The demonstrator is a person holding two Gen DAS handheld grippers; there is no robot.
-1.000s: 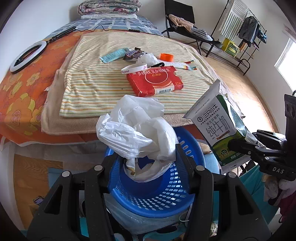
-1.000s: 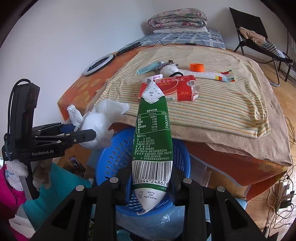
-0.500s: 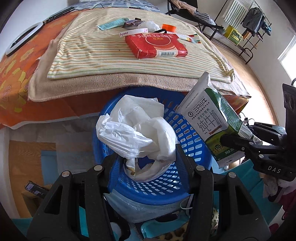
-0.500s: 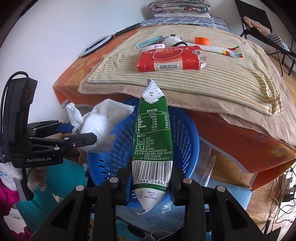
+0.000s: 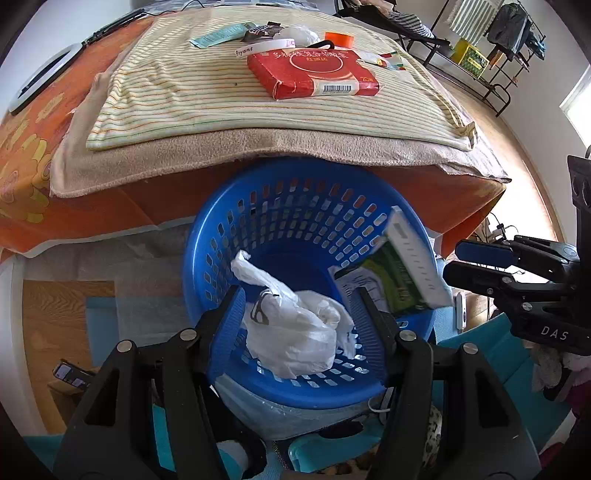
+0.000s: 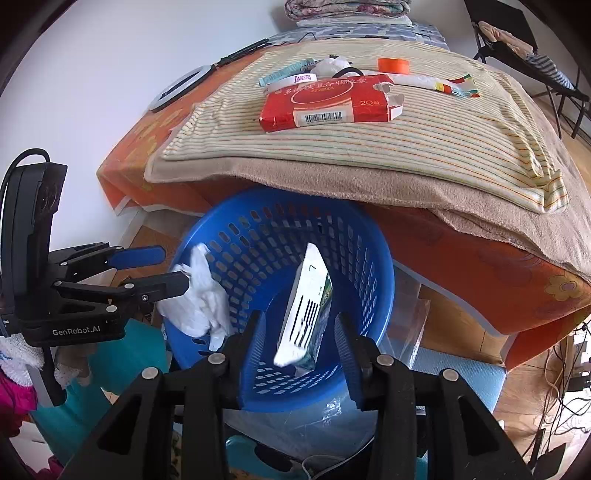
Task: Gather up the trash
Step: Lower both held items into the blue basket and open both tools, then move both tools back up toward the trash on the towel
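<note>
A low bed (image 5: pixel 92 206) fills most of the room, spread with an orange flowered sheet (image 6: pixel 517 266), a tan blanket (image 5: pixel 258 142) and a striped cover (image 6: pixel 424 136), with folded quilts (image 6: pixel 347 9) piled at its far end against the white wall (image 6: pixel 110 74). Beyond it a dark folding chair (image 6: pixel 517 40) and a clothes rack (image 5: pixel 491 44) stand on the wood floor (image 5: pixel 524 155). Daylight comes from a window (image 5: pixel 576 107) at the right.

Milk carton (image 6: pixel 306 310) and white bag (image 6: pixel 201 299) inside blue basket (image 6: pixel 376 258), between spread tool (image 6: pixel 299 328) fingers.

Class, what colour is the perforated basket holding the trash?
Blue; the basket shows best in the left wrist view.
</note>
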